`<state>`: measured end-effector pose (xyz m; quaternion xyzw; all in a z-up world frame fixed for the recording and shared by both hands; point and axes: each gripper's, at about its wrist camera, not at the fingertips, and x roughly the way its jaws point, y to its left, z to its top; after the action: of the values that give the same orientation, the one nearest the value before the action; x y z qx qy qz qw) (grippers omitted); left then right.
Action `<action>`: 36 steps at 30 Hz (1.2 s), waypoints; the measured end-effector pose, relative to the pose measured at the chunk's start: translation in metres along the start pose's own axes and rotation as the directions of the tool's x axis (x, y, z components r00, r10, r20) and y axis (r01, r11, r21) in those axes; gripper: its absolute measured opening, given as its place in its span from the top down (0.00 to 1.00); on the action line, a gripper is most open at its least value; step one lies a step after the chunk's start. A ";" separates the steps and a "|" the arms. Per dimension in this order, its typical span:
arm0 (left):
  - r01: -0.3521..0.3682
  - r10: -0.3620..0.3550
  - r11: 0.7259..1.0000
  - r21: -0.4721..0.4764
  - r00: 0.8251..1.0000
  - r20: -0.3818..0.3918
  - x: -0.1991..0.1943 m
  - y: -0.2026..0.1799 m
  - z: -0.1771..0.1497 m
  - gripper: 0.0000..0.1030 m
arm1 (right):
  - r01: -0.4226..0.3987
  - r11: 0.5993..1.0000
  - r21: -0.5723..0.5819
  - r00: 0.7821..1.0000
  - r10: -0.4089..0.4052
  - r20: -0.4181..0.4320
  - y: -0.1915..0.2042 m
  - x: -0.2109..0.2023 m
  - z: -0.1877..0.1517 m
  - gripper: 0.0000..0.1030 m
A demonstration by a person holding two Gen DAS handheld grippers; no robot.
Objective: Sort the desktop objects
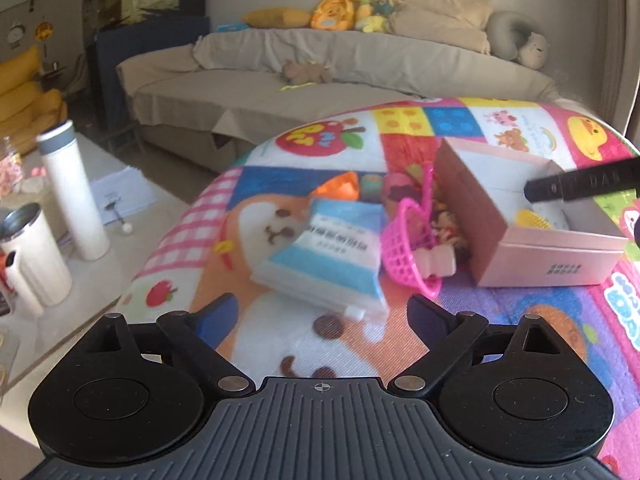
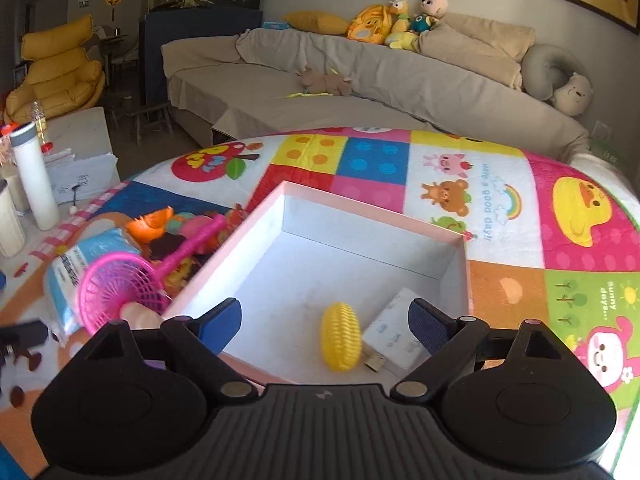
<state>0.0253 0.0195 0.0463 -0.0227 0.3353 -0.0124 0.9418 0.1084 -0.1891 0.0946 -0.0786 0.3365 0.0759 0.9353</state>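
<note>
My left gripper is spread wide with nothing between the fingers, low over the soft printed blanket. I'd come down square on the slippery blue-and-white packet just ahead, pinching across its flat width. My right gripper, also spread and empty, hangs over the stiff pink box, where the ribbed yellow corn lies near its front wall.

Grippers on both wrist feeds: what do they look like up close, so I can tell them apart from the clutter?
Both look alike: a dark grey ribbed body, two round black discs, black linkage arms with silver pivot pins. The left gripper has a small crosshair mark on its body; its fingers carry blue pads. The right gripper has textured blue pads on its fingers. No cables, hands or sleeves show.
</note>
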 end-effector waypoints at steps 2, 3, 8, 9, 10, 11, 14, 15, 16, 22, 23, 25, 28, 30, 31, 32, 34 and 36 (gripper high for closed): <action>0.007 -0.007 1.000 -0.017 1.000 -0.021 0.004 0.011 -0.006 0.07 | -0.067 0.997 0.048 0.997 0.068 -0.022 0.011 0.012 0.012 0.12; 0.020 -0.020 1.000 -0.016 0.999 -0.025 0.005 0.015 -0.008 0.07 | -0.090 0.993 0.073 0.995 0.093 -0.038 0.017 0.021 0.018 0.12; 0.073 -0.073 0.997 0.010 0.997 -0.020 0.011 0.025 -0.010 0.05 | -0.158 0.979 0.130 0.982 0.170 -0.088 0.046 0.066 0.038 0.12; 0.081 -0.080 0.997 0.010 0.997 -0.021 0.014 0.027 -0.010 0.05 | -0.179 0.976 0.126 0.977 0.191 -0.094 0.054 0.073 0.040 0.12; 0.087 -0.087 0.996 0.005 0.996 -0.022 0.015 0.029 -0.010 0.05 | -0.200 0.973 0.116 0.972 0.212 -0.099 0.061 0.078 0.042 0.12; 0.092 -0.092 0.996 -0.003 0.995 -0.024 0.017 0.030 -0.010 0.04 | -0.225 0.969 0.101 0.966 0.235 -0.104 0.069 0.082 0.044 0.09; 0.097 -0.097 0.995 -0.025 0.995 -0.030 0.018 0.035 -0.012 0.03 | -0.209 0.977 0.041 0.971 0.213 -0.110 0.090 0.087 0.047 0.08; 0.097 -0.098 0.995 -0.029 0.995 -0.032 0.018 0.037 -0.013 0.03 | -0.229 0.973 0.023 0.967 0.230 -0.108 0.095 0.087 0.047 0.08; 0.096 -0.097 0.995 -0.031 0.995 -0.035 0.018 0.038 -0.014 0.03 | -0.253 0.967 0.012 0.962 0.253 -0.106 0.098 0.087 0.048 0.08; 0.014 -0.016 1.000 -0.021 0.996 -0.084 0.013 0.041 -0.024 0.02 | -0.268 0.959 -0.093 0.963 0.265 -0.042 0.123 0.065 0.047 0.11; -0.007 0.005 1.000 -0.016 0.996 -0.091 0.010 0.042 -0.027 0.01 | -0.228 0.963 -0.147 0.973 0.232 0.008 0.129 0.053 0.044 0.12; -0.036 0.035 0.999 -0.010 0.993 -0.109 0.006 0.043 -0.032 0.01 | -0.163 0.956 -0.245 0.976 0.192 0.101 0.141 0.028 0.036 0.31; -0.052 0.051 0.999 -0.005 0.991 -0.123 0.002 0.045 -0.039 0.00 | -0.237 0.934 -0.267 0.962 0.265 0.073 0.154 0.008 0.028 0.48; -0.059 0.058 0.998 -0.007 0.990 -0.128 -0.003 0.045 -0.041 0.00 | -0.285 0.923 -0.257 0.954 0.299 0.014 0.165 0.009 0.021 0.51; -0.057 0.055 0.998 -0.009 0.990 -0.130 -0.006 0.045 -0.041 0.00 | -0.285 0.924 -0.256 0.956 0.294 -0.004 0.170 0.012 0.017 0.57; -0.054 0.052 0.998 -0.010 0.990 -0.133 -0.009 0.044 -0.042 0.00 | -0.285 0.922 -0.260 0.957 0.290 -0.022 0.176 0.016 0.012 0.60; -0.057 0.056 0.998 -0.004 0.989 -0.138 -0.015 0.042 -0.044 0.00 | -0.298 0.921 -0.252 0.954 0.294 -0.054 0.181 0.021 0.002 0.72; -0.061 0.060 0.998 -0.002 0.988 -0.145 -0.016 0.040 -0.047 0.00 | -0.323 0.919 -0.224 0.946 0.309 -0.097 0.178 0.024 -0.007 0.87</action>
<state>-0.0160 0.0588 0.0182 -0.0146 0.4036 0.0156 0.9147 0.0874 -0.0145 0.0570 -0.1365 0.3611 0.2632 0.8841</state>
